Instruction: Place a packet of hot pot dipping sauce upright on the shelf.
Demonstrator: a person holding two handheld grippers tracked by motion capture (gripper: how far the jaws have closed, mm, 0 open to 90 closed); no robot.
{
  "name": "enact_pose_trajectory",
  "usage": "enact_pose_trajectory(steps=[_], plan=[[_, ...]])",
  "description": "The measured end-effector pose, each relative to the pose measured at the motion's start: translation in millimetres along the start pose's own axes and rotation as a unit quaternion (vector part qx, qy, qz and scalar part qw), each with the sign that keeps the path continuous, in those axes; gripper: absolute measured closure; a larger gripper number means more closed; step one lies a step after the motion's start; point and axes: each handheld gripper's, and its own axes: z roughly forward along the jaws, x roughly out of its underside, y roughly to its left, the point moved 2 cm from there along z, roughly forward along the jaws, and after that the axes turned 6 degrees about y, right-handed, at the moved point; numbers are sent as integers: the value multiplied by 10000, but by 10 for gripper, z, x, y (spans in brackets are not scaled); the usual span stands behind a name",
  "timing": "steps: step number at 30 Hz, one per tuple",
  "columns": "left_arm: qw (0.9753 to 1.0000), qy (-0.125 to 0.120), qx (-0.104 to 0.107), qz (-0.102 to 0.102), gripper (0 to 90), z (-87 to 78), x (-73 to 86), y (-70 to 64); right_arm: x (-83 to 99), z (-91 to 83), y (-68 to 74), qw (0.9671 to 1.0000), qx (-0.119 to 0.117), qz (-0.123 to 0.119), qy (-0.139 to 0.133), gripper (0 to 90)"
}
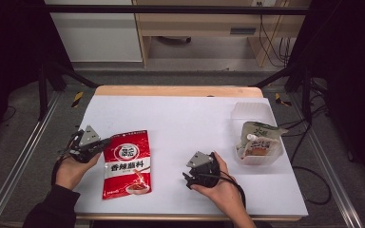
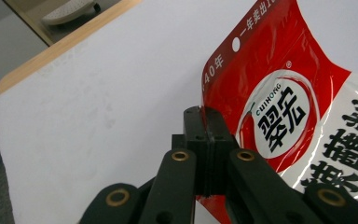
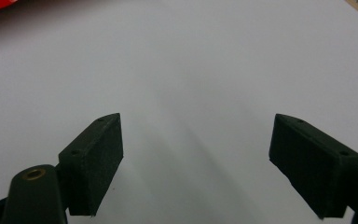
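A red seasoning pouch [image 1: 127, 164] with white and black print lies flat on the white table [image 1: 180, 118], left of centre. My left gripper [image 1: 103, 142] reaches in from the left and its jaws are shut on the pouch's left edge near the top corner. In the left gripper view the pads of my left gripper [image 2: 206, 112] press together right at the edge of the red pouch [image 2: 279, 107]. My right gripper [image 1: 186, 178] is held low over the table, right of the pouch and apart from it. Its jaws [image 3: 198, 163] stand wide open over bare white surface.
A clear plastic tub [image 1: 252, 105] sits at the table's right edge with a white spouted pouch [image 1: 258, 140] inside it. The table's wooden far edge [image 1: 176, 90] runs along the back. Black frame bars and cables surround the table.
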Motion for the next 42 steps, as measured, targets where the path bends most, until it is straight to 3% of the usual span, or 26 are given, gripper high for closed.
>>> enact_pose_trajectory(steps=[11, 15, 22, 31, 42], plan=[[9985, -507, 86, 204, 900, -206, -292, -186, -163, -134, -89, 9999, 8, -47, -130, 179], [9977, -616, 100, 244, 900, -234, -395, -232, -242, -177, -112, 9997, -93, -56, -203, 179], [9965, -759, 125, 319, 900, -251, -580, -307, -397, -319, -189, 9996, -71, -111, -267, 180], [9949, -946, 88, 331, 900, -316, -796, -337, -718, -609, -310, 9984, -317, -277, -377, 178], [9939, -1024, 88, 396, 900, -356, -976, -351, -1116, -766, -430, 9956, -715, -583, -148, 178]])
